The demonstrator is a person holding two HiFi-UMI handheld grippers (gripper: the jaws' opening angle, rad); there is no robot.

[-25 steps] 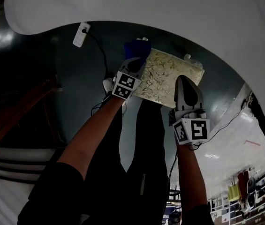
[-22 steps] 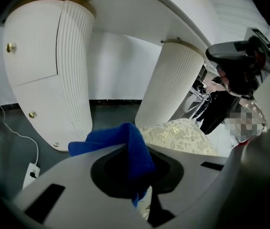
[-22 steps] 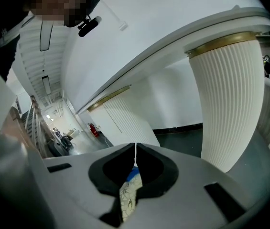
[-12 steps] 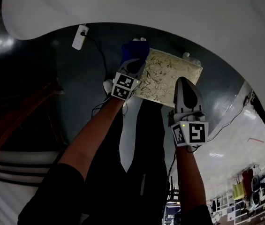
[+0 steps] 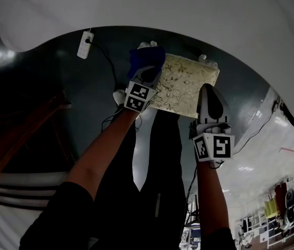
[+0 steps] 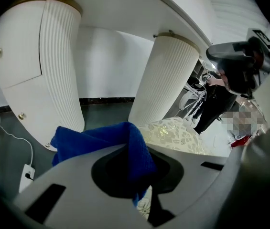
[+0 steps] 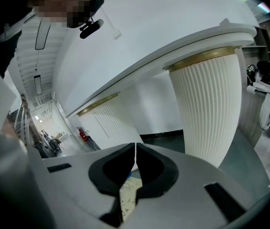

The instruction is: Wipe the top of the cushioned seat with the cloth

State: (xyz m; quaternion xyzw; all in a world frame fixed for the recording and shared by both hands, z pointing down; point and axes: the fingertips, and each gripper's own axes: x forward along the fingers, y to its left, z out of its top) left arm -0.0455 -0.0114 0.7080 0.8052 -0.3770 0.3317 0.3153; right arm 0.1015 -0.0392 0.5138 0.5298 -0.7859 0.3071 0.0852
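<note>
Nearest the camera, at the left hand-held gripper (image 5: 148, 76): risk of losing the cloth (image 5: 145, 60). Held by one fold only, with most of the blue fabric bunched loose ahead of the jaws. Likely to drag out or roll under itself on a firm stroke across the patterned upholstery. Judged also: risk of rubbing with bare gripper plastic instead of cloth if lowered at a steep angle.

Beyond that, risk of missed coverage. Cloth placed at the far left corner of the cushioned seat (image 5: 184, 83), with nearly the whole top left to wipe. Risk of pushing the seat across the floor under a sideways stroke, with nothing seen bracing it.

Farther out, white table (image 5: 199, 9) close beyond the seat's far edge. Possible knock against its rim or a fluted pedestal (image 6: 166, 80) on a long forward stroke.

Left hand-held gripper: jaws closed down on the cloth, a fold pinched between the pads, seat visible just below and ahead. Right hand-held gripper (image 5: 208, 95): jaws pressed together with nothing between them, poised over the seat's right edge. Contact with the seat not determinable.
</note>
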